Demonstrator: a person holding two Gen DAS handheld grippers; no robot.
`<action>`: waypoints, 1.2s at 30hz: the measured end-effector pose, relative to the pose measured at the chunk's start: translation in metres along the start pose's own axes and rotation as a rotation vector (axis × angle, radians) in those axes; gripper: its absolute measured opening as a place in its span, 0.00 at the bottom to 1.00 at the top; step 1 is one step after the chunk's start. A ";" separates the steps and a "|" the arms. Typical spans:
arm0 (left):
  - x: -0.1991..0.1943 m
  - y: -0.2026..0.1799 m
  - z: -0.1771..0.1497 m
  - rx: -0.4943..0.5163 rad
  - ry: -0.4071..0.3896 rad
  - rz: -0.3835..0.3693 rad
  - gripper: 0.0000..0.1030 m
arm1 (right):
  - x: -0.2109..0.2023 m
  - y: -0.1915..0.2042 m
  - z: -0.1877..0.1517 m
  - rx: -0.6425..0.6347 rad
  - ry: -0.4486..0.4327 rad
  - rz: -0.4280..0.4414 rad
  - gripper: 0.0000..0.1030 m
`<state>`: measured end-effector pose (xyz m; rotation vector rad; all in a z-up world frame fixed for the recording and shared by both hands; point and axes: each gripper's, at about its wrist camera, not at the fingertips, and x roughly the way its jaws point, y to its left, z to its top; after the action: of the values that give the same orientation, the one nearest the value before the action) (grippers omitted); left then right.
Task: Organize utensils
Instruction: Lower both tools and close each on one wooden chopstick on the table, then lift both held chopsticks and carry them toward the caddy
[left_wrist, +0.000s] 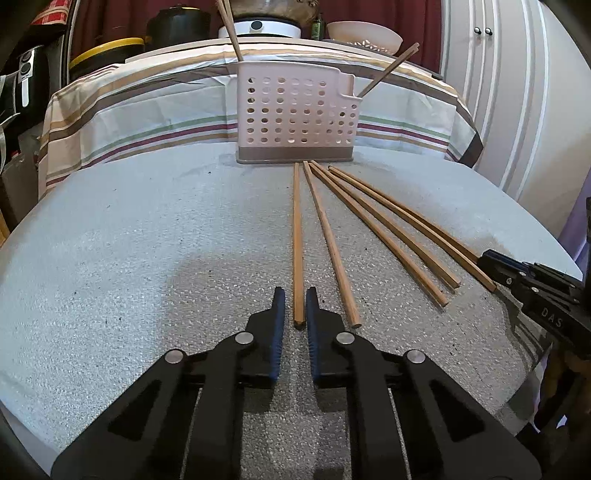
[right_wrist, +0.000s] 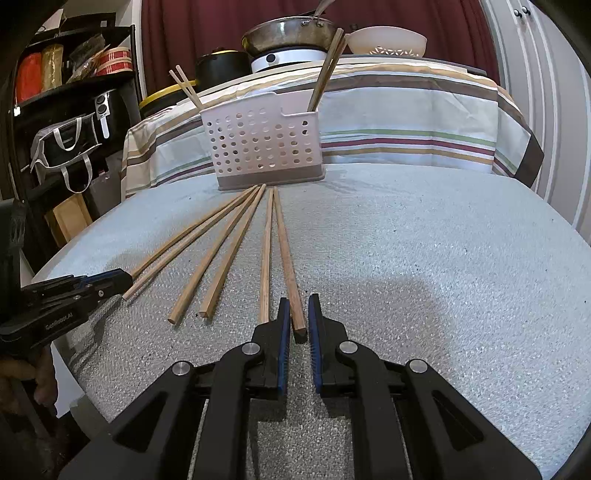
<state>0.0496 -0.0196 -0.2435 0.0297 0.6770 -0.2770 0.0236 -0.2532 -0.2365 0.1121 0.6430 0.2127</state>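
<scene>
Several wooden chopsticks lie fanned on a grey foam mat (left_wrist: 147, 258), their far ends near a pale perforated utensil holder (left_wrist: 295, 110) (right_wrist: 262, 147). More chopsticks (right_wrist: 327, 74) stand upright in the holder. My left gripper (left_wrist: 295, 295) is shut on the near end of the leftmost chopstick (left_wrist: 297, 240). My right gripper (right_wrist: 298, 301) is shut on the near end of the rightmost chopstick (right_wrist: 284, 251). Each gripper also shows in the other's view: the right gripper (left_wrist: 487, 258) at the right edge, the left gripper (right_wrist: 122, 280) at the left edge. Between the two held sticks the loose chopsticks (right_wrist: 221, 258) rest flat.
Behind the holder a striped cloth (right_wrist: 406, 122) covers a raised surface bearing a pan (right_wrist: 288, 33), a white bowl (right_wrist: 388, 40) and a black pot (right_wrist: 221, 66). A dark shelf (right_wrist: 74, 92) with bags stands left. White cabinet doors (left_wrist: 498, 92) are at the right. The mat's rounded edge drops off on both sides.
</scene>
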 end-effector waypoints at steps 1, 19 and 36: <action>0.000 0.000 0.000 -0.001 -0.001 0.000 0.10 | 0.000 0.000 -0.001 0.003 -0.004 0.001 0.11; -0.029 0.002 0.008 0.011 -0.119 0.042 0.06 | -0.020 0.008 0.009 -0.041 -0.072 -0.009 0.08; -0.090 0.007 0.040 0.012 -0.312 0.079 0.06 | -0.063 0.017 0.048 -0.062 -0.205 -0.028 0.07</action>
<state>0.0087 0.0044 -0.1570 0.0236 0.3634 -0.2037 0.0007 -0.2533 -0.1583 0.0640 0.4332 0.1913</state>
